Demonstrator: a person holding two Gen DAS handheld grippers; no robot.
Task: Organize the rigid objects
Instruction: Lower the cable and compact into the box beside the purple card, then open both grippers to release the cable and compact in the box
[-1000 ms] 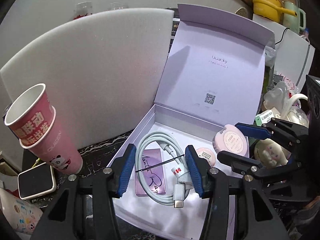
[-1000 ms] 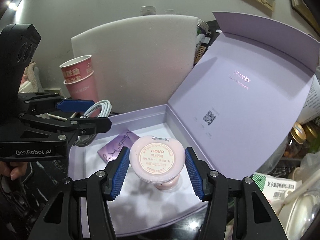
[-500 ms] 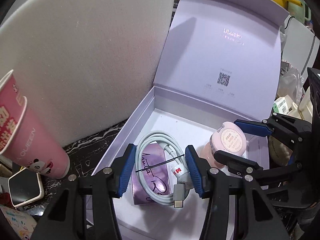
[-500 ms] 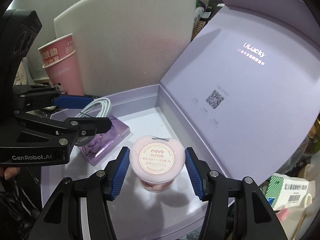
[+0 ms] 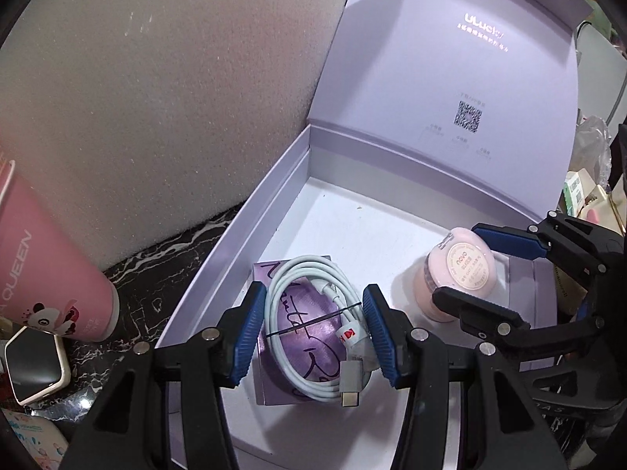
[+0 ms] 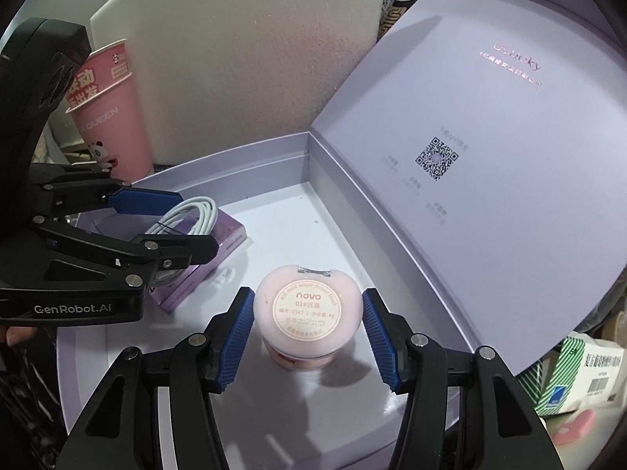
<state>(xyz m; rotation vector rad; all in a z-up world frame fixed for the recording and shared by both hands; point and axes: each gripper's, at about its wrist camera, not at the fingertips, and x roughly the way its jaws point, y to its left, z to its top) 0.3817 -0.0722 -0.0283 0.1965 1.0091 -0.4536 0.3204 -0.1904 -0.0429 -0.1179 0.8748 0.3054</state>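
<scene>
An open lilac gift box (image 5: 235, 243) lies on a dark marble top, its lid (image 5: 450, 78) standing up behind. My left gripper (image 5: 313, 333) is shut on a coiled white cable (image 5: 276, 313), held just over a small purple box (image 5: 274, 387) that rests on the box floor. To its right, my right gripper (image 6: 305, 325) is shut on a pink heart-shaped compact (image 6: 307, 309) with a round "novo" label. The compact (image 5: 464, 266) hangs low over the floor near the right wall. More pink shows right under it; whether they touch I cannot tell.
Two stacked pink paper cups (image 5: 47, 266) stand left of the box, in front of a white foam board (image 5: 176, 98). A white device with a dark screen (image 5: 35, 364) lies by the cups. A green-and-white medicine carton (image 6: 580, 372) sits beyond the box's right side.
Both grippers have sunk toward the box floor and tipped further down, each carrying its load. The cable now hangs close over the purple box, and the compact is low inside the box.
</scene>
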